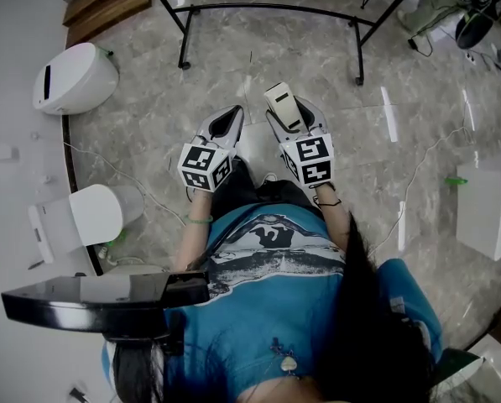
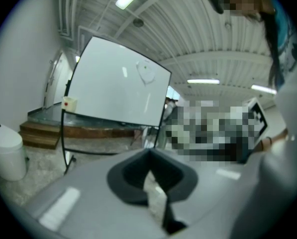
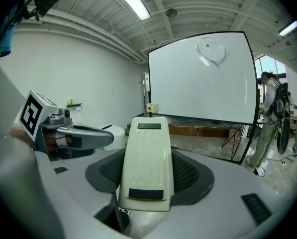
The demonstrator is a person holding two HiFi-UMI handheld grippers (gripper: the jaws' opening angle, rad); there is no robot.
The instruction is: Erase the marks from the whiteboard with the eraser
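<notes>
Right gripper: fingers pinch the cream eraser, well apart from the whiteboard ahead. Left gripper: fingers pressed together, holding nothing. Faint mark near the whiteboard's top edge.

The eraser looks like smooth cream plastic, the whiteboard glossy, the floor polished veined stone, the upper-left steps wood.

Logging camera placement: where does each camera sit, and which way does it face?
Head view: on head, facing down at floor; torso, left claw, right claw show.
Left gripper view: on left claw, facing whiteboard; shut jaws show.
Right gripper view: on right claw, facing whiteboard; jaws clamp eraser.
Shared: both gripper views see the whiteboard.
</notes>
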